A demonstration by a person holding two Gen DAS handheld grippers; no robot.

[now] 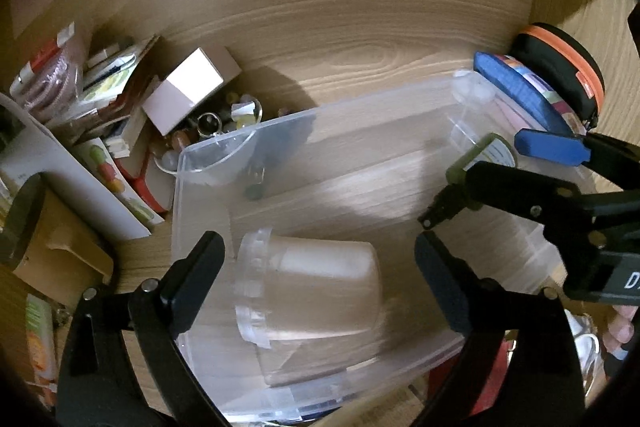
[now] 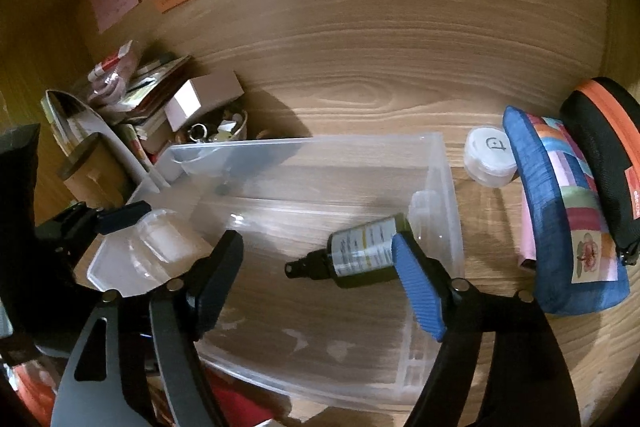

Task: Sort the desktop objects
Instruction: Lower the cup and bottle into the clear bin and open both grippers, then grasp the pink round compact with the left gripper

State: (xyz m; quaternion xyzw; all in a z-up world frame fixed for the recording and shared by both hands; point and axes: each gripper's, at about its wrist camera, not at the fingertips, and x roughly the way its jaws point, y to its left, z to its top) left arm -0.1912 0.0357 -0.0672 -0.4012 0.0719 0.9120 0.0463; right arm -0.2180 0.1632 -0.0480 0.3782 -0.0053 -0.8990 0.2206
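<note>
On the wooden desk (image 2: pixel 360 67) a clear plastic bin (image 1: pixel 280 131) holds a frosted jar (image 1: pixel 316 283) between the left gripper's (image 1: pixel 320 259) spread jaws (untouched); the right gripper (image 2: pixel 316 267), jaws apart, straddles a dark spray bottle (image 2: pixel 360 255) lying inside, right.

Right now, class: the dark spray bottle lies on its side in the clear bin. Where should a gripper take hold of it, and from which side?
Grip the spray bottle across its labelled body, coming down from above. It lies flat in the clear bin, its narrow nozzle likely too slim to hold; the round body offers two opposite sides.
</note>
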